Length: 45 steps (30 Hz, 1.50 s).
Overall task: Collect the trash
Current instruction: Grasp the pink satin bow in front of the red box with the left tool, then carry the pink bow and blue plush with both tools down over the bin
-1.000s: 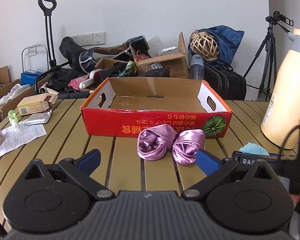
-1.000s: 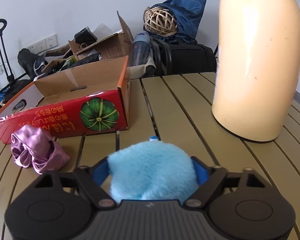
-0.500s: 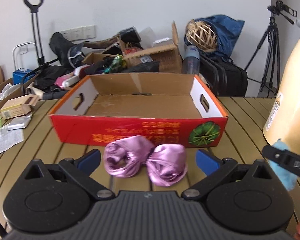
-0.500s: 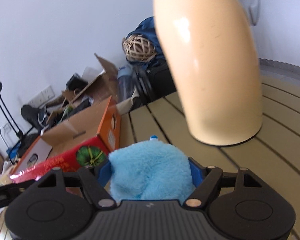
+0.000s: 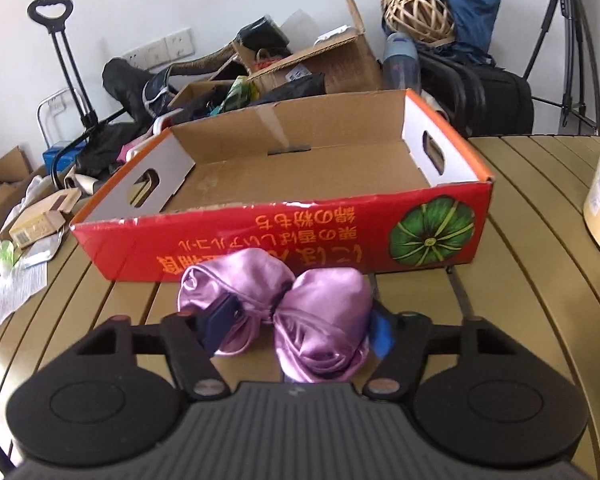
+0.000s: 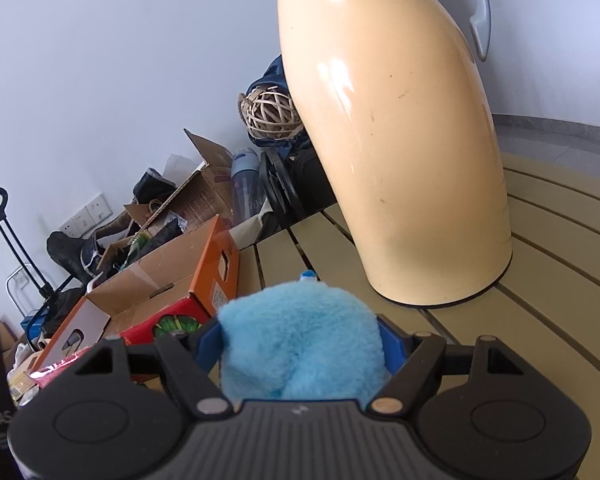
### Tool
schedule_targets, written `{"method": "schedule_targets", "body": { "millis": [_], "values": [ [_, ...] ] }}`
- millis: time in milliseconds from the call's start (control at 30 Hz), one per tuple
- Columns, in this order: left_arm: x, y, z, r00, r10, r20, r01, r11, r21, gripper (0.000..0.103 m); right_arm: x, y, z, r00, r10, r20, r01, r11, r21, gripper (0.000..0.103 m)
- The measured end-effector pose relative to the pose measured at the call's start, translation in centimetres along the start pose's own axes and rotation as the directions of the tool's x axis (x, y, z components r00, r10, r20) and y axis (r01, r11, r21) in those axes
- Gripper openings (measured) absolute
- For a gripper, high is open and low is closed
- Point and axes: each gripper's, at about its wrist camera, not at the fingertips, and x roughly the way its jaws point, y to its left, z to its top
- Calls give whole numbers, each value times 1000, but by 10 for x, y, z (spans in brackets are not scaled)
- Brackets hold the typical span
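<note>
left wrist view: the purple satin bundle lies on the tabletop just in front of the red box, long axis parallel to the box's front wall; the left gripper is closing, pads touching it. right wrist view alone shows the right gripper pinching a blue fluffy cloth, right of the box.

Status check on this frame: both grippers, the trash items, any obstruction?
Left gripper closing around purple satin bundle on table. Right gripper shut on blue fluffy item. Red box empty, path clear; cream jug beside right.
</note>
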Motion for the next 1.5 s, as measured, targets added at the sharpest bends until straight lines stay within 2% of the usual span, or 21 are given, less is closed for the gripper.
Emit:
{"method": "schedule_targets", "body": {
  "millis": [67, 133, 400, 600, 767, 1033, 1300, 1500],
  "values": [
    [-3, 3, 0, 1000, 11, 16, -11, 1000, -14, 50, -3, -2, 0, 1000, 5, 2, -5, 1000, 1, 76],
    [-7, 7, 0, 1000, -17, 20, 18, 1000, -16, 29, -5, -2, 1, 1000, 8, 1, -8, 1000, -5, 76],
    [-35, 28, -9, 997, -50, 52, 50, 999, -7, 27, -15, -1, 1, 1000, 4, -7, -5, 999, -45, 76],
    [-78, 53, -16, 989, -89, 115, 90, 996, -9, 27, -35, 6, -3, 1000, 14, -16, -15, 997, -71, 76],
    [-121, 71, -31, 978, -128, 168, 132, 991, -16, 27, -66, 24, -8, 999, 37, 20, -34, 991, -130, 76],
    [-194, 103, -69, 952, -185, 243, 191, 982, 0, 27, -134, 52, -20, 992, 82, 101, -61, 978, -200, 76],
    [-252, 142, -115, 941, -240, 239, 240, 970, 29, 27, -197, 73, -47, 983, 151, 107, -118, 957, -267, 76],
    [-285, 173, -153, 934, -267, 237, 272, 962, 15, 27, -238, 81, -75, 978, 182, 101, -143, 940, -309, 76]
  ]
}}
